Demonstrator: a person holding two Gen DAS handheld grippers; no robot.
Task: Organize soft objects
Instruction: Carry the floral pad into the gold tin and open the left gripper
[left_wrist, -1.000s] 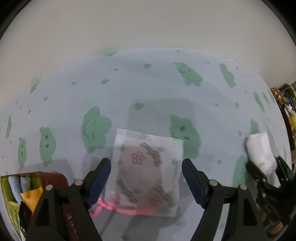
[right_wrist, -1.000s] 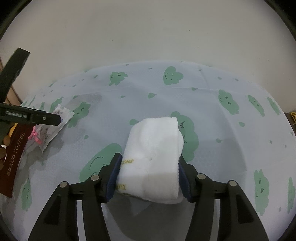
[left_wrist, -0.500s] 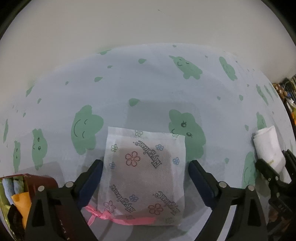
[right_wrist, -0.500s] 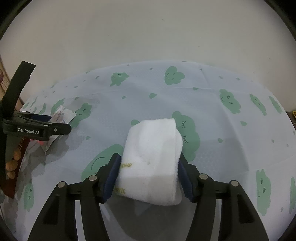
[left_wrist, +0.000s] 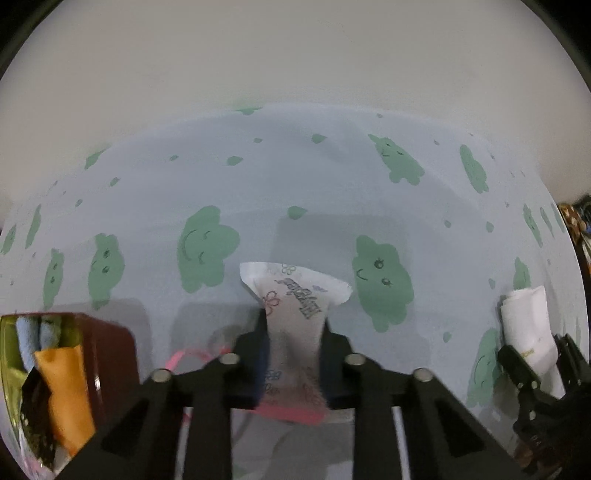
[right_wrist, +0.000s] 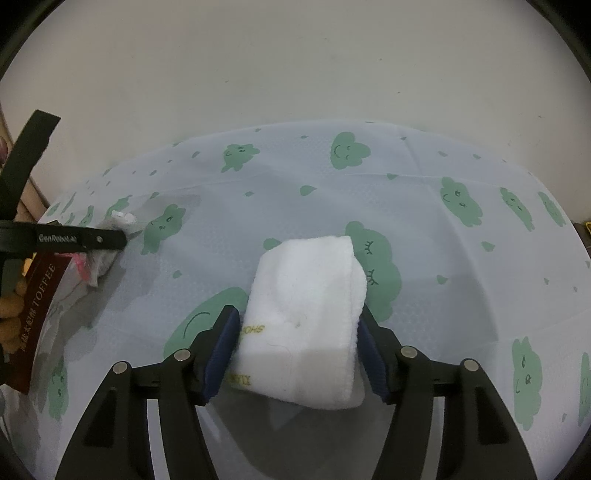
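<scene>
Task stood partly done, by my reading: the dark red box marked TOFFEE (left_wrist: 110, 354) at the left edge of the tabletop (left_wrist: 332, 192) already held soft pieces, a pale blue cloth (left_wrist: 27, 341) and an orange pouch (left_wrist: 64, 387) among them, while two items were not yet stowed. The left hand-held gripper (left_wrist: 293, 354) had just clamped shut on the thin white printed sachet with small flowers and a pink ribbon edge (left_wrist: 295, 295); the sachet was squeezed into a narrow waist between the pads, its top flaring out above them and its pink hem bunched below, low over the tabletop just beside the box. The right hand-held gripper (right_wrist: 295, 354) had the folded white terry towel with yellow lettering (right_wrist: 306, 317) between its jaws; these had just been easing apart, the blue pads lay along the towel's flanks, and whether they pressed on it I could not tell. The towel sat plump and squared, well apart from the box. Left to do, probably: both pieces into the box.
</scene>
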